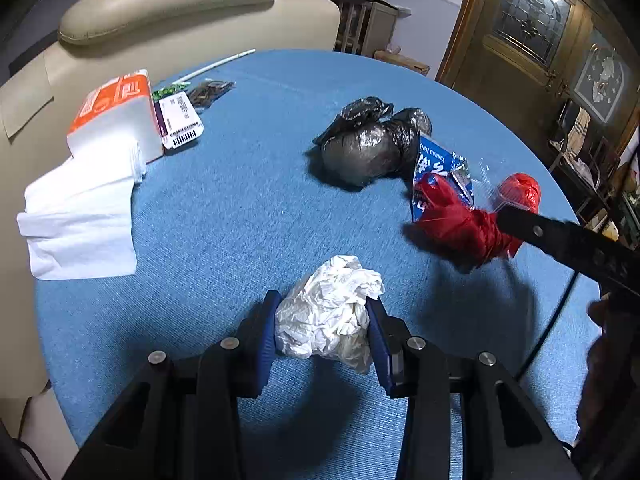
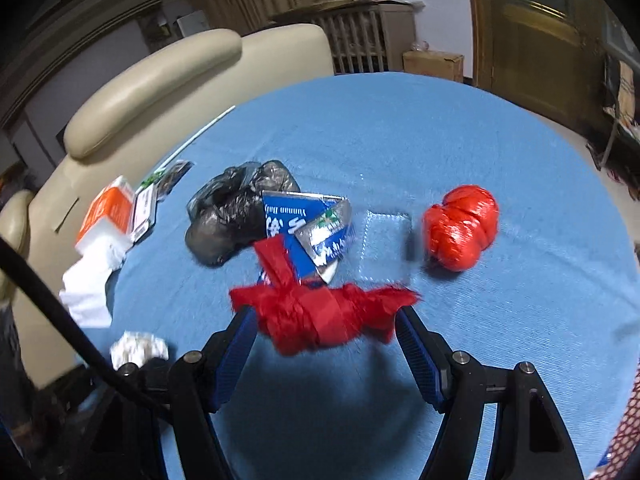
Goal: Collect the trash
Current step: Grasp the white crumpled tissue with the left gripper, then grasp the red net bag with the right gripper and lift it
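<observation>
Tissue wad point(image 1: 330, 312) pinched in left tool point(image 1: 324, 320) | red wrapper point(image 2: 320, 316) between spread right tool point(image 2: 324, 328)

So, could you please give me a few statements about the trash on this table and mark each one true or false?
1. The left gripper is shut on the crumpled white paper. True.
2. The black bag lies on the floor. False: it lies on the blue tablecloth.
3. The red bundle sits between the right gripper jaws. True.
4. The tissue pack is green. False: orange and white.
</observation>
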`<state>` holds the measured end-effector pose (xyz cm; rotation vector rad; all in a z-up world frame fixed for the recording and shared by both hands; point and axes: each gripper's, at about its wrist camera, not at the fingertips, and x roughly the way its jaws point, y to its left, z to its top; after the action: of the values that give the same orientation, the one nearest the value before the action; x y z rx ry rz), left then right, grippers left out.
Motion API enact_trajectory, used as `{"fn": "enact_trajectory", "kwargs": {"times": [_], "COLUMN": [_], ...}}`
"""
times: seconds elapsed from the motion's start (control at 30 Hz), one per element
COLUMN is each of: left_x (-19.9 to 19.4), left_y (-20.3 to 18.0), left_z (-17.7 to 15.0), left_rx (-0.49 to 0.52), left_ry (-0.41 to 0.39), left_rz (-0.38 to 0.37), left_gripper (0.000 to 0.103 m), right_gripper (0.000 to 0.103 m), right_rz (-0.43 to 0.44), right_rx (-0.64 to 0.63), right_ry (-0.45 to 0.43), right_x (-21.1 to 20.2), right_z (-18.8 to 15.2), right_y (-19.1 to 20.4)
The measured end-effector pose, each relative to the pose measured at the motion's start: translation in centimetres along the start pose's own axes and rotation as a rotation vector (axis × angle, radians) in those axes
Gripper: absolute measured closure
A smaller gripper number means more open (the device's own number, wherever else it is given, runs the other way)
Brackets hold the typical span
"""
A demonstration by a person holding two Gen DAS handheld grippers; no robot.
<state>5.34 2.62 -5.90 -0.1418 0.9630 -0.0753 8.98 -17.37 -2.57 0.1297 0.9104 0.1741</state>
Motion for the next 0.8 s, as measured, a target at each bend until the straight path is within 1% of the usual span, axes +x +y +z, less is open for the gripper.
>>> {"fn": "enact_trajectory", "kwargs": {"times": [0.07, 0.17, 0.23, 0.27, 0.33, 0.4, 0.5, 0.57, 0.67, 0.73, 0.8], "left_x": [0.2, 0.3, 0.2, 0.2, 0.0, -0.1, -0.3, -0.4, -0.8, -0.9, -1.0], "left_y": [0.0, 0.2, 0.4, 0.6, 0.9, 1.4, 1.7, 1.8, 1.8, 1.9, 2.1], "left_z": [-0.2, -0.3, -0.3, -0.2, -0.1, 0.0, 0.0, 0.1, 0.1, 0.1, 0.1], "left_rx": [-0.001, -0.005, -0.009, -0.013, -0.021, -0.039, -0.048, -0.047, -0.040, -0.041, -0.044], "left_ry": [0.007, 0.008, 0.007, 0.005, -0.002, -0.008, -0.013, -0.014, -0.018, -0.019, -0.020], "left_rz": [-0.004, -0.012, -0.016, -0.012, -0.007, -0.003, 0.005, 0.005, 0.008, 0.009, 0.009], "left_gripper": [0.060, 0.060, 0.060, 0.060, 0.060, 0.060, 0.060, 0.060, 0.060, 0.060, 0.060], "right_gripper": [0.023, 0.023, 0.023, 0.023, 0.023, 0.023, 0.023, 0.023, 0.023, 0.023, 0.023], "right_rz": [-0.030, -0.018, 0.022, 0.064, 0.119, 0.104, 0.073, 0.081, 0.071, 0.095, 0.084], "right_rx": [-0.027, -0.019, 0.008, 0.024, 0.011, -0.002, 0.059, 0.083, 0.022, -0.039, -0.120], "right_ry": [0.000, 0.018, 0.039, 0.056, 0.067, 0.061, 0.065, 0.062, 0.035, 0.038, 0.010], "right_x": [0.9, 2.5, 3.0, 3.1, 2.5, 1.9, 1.3, 1.1, 0.5, 0.0, -0.9], "right_z": [0.4, 0.6, 0.5, 0.4, 0.0, -0.5, -1.1, -1.3, -1.0, -0.6, -0.4], "right_y": [0.4, 0.2, -0.2, -0.3, 0.1, 0.5, 0.4, 0.4, 0.9, 1.3, 1.5]}}
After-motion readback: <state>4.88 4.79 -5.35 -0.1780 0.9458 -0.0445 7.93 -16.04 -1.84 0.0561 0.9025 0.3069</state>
